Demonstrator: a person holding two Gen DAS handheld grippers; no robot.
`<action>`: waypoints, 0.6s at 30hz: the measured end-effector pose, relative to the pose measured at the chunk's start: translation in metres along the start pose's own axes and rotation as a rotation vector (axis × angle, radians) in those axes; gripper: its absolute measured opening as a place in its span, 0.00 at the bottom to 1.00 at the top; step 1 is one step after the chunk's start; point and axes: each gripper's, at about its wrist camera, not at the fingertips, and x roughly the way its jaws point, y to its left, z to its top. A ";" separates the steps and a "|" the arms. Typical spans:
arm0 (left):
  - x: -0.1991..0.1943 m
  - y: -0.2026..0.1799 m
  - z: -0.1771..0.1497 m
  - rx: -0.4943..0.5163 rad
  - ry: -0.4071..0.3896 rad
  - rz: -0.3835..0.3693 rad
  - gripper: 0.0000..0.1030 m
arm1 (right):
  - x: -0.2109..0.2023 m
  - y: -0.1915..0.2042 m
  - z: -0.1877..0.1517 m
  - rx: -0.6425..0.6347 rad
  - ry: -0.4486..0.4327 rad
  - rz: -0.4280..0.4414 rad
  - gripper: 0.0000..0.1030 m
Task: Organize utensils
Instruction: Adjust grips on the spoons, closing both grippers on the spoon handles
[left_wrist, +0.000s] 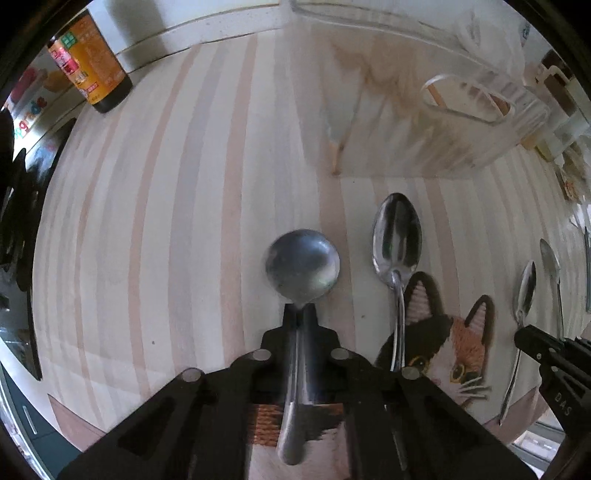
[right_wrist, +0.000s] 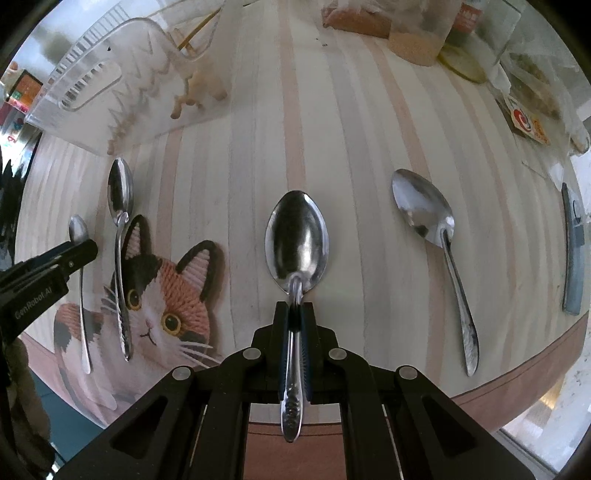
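My left gripper (left_wrist: 300, 314) is shut on a round-bowled metal spoon (left_wrist: 302, 269), held just above the striped mat. My right gripper (right_wrist: 294, 308) is shut on an oval metal spoon (right_wrist: 297, 238), bowl pointing forward over the mat. In the right wrist view a loose spoon (right_wrist: 424, 210) lies to the right and another spoon (right_wrist: 120, 192) lies to the left by the cat picture. The left gripper (right_wrist: 79, 251) shows at the left edge there, with the round spoon's bowl (right_wrist: 77, 229) beyond it. A clear plastic utensil rack (left_wrist: 424, 107) stands at the back, also in the right view (right_wrist: 110, 85).
A dark sauce bottle (left_wrist: 88, 62) stands at the back left. A grey flat tool (right_wrist: 572, 254) lies at the far right. Food packets and a jar (right_wrist: 417, 40) crowd the back right. The table's front edge (right_wrist: 517, 373) curves close by. The cat picture (right_wrist: 162, 295) covers the mat's near left.
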 end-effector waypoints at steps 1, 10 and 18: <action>0.000 -0.001 0.001 -0.005 0.004 -0.001 0.01 | 0.000 0.002 0.001 -0.007 -0.002 -0.007 0.06; -0.016 0.014 -0.011 -0.033 -0.018 0.004 0.00 | -0.009 0.015 -0.002 -0.016 -0.028 0.004 0.03; -0.061 0.053 -0.021 -0.106 -0.081 -0.047 0.00 | -0.026 0.019 -0.001 0.008 -0.057 0.040 0.00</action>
